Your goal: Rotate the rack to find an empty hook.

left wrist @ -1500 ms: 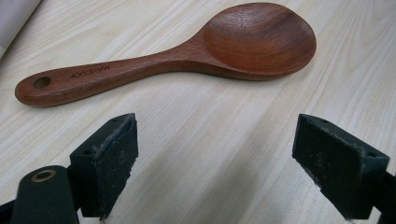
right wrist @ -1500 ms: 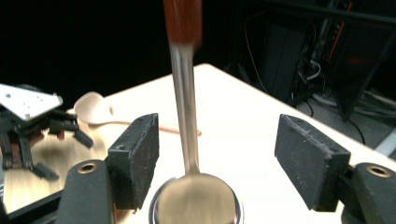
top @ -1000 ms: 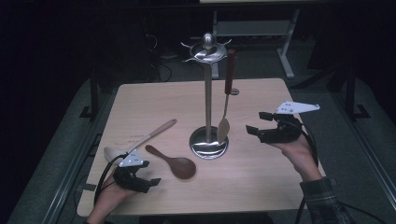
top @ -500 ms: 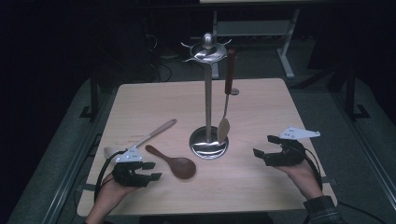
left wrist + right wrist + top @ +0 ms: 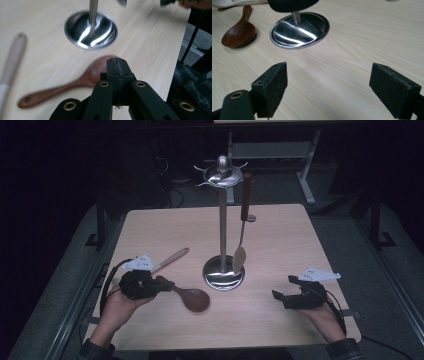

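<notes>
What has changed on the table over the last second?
The right tongs, open and empty, drew back from beside the stand toward the table's near edge. The left tongs, shut with nothing between them, crept forward over the dark wooden spoon. The spoon, the pale-handled utensil and the hanging utensil stayed put.

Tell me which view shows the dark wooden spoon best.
The left gripper view: the dark wooden spoon lies there whole from handle end to bowl, just beyond the shut left gripper. The right gripper view shows it smaller, at the upper left corner. In the high view its handle is partly hidden behind the left gripper.
</notes>
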Demonstrator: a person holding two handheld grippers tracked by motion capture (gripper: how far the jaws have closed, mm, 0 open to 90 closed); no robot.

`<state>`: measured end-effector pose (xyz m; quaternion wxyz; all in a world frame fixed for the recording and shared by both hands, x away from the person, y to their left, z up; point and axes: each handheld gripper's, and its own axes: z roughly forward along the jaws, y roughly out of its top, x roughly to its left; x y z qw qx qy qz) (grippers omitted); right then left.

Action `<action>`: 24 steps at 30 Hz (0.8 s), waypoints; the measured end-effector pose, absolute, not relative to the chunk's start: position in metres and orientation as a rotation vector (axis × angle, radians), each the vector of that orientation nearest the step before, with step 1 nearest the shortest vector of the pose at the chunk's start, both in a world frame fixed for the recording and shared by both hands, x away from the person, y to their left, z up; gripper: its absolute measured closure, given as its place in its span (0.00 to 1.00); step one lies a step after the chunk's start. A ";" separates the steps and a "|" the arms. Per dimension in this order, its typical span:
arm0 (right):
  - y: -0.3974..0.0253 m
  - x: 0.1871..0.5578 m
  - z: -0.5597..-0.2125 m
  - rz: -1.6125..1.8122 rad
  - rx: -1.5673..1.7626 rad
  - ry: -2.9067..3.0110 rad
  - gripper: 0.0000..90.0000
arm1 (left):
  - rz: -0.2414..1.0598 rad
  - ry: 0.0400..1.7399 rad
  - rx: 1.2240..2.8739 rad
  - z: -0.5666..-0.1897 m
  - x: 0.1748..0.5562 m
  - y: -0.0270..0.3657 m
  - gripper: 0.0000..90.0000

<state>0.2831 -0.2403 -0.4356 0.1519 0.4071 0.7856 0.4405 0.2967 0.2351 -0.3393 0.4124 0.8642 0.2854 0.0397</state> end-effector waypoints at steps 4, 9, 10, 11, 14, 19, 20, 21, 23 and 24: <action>-0.241 0.281 -0.439 1.247 1.170 2.254 0.16 | 0.095 0.697 2.162 -0.306 0.305 0.227 1.00; -0.241 0.282 -0.442 1.241 1.180 2.246 0.15 | 0.091 0.627 2.175 -0.260 0.315 0.213 1.00; -0.241 0.282 -0.443 1.242 1.180 2.248 0.15 | 0.091 0.627 2.175 -0.260 0.315 0.213 1.00; -0.241 0.282 -0.443 1.242 1.180 2.248 0.15 | 0.092 0.616 2.176 -0.252 0.317 0.211 1.00; -0.238 0.283 -0.446 1.230 1.175 2.262 0.15 | 0.105 0.578 2.166 -0.223 0.323 0.201 1.00; -0.237 0.283 -0.447 1.228 1.171 2.266 0.15 | 0.124 0.535 2.157 -0.193 0.331 0.192 1.00; -0.237 0.283 -0.447 1.228 1.171 2.266 0.15 | 0.124 0.535 2.157 -0.193 0.331 0.192 1.00; -0.237 0.284 -0.449 1.219 1.171 2.274 0.15 | 0.128 0.530 2.157 -0.188 0.333 0.190 1.00; -0.237 0.284 -0.449 1.212 1.167 2.275 0.15 | 0.128 0.525 2.152 -0.178 0.338 0.187 1.00; -0.237 0.285 -0.450 1.215 1.165 2.273 0.15 | 0.126 0.513 2.151 -0.171 0.340 0.185 1.00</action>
